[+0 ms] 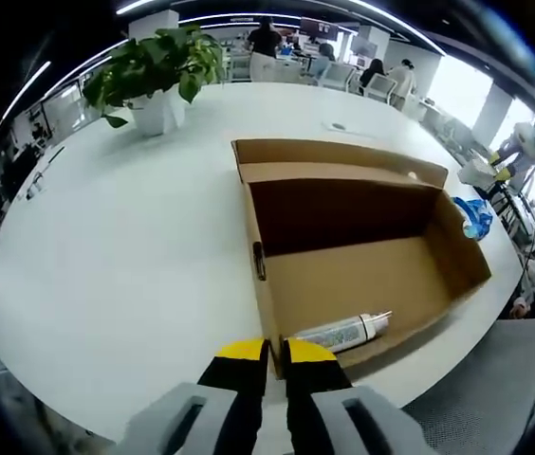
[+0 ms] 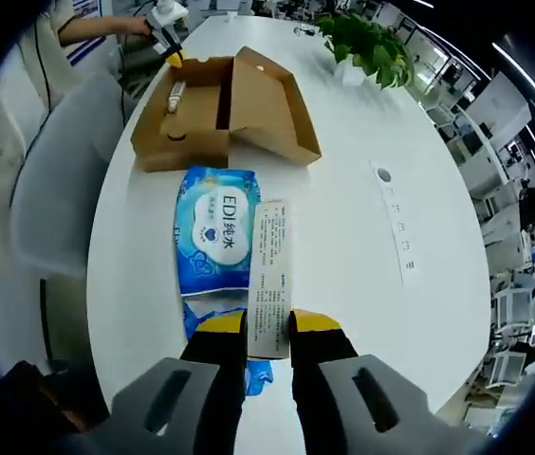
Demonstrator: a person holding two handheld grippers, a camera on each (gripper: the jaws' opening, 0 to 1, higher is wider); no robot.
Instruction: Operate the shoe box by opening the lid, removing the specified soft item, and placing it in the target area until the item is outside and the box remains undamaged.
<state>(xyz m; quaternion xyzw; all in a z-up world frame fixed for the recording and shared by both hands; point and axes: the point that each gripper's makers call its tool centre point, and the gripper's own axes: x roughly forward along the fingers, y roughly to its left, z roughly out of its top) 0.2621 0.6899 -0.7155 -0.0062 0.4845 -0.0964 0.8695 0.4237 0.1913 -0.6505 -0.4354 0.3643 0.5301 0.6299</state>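
In the left gripper view the shoe box (image 1: pixel 362 256) lies open on the white tabletop (image 1: pixel 125 246), its lid (image 1: pixel 339 156) folded back on the far side. A white tube (image 1: pixel 348 332) rests inside against the near wall, close to the corner. The left gripper (image 1: pixel 277 353) sits at that near corner with its yellow-tipped jaws almost closed, only a thin gap between them — nothing held. Left of the box the tabletop is bare and wide up to a potted plant (image 1: pixel 158 76); on the right the box reaches close to the tabletop's edge, where a grey chair (image 1: pixel 495 389) stands.

In the right gripper view the soft item — a blue wipes pack (image 2: pixel 215 232) — lies flat on the tabletop outside the box (image 2: pixel 220 104), just short of its near wall. A slim white carton (image 2: pixel 269 275) lies along the pack's right edge, touching it. The right gripper (image 2: pixel 267 322) has its jaws either side of the carton's near end; whether they are gripping it I cannot tell. The pack sits near the tabletop's left edge, with broad open surface to the right, broken by a strip of labels (image 2: pixel 398 227).
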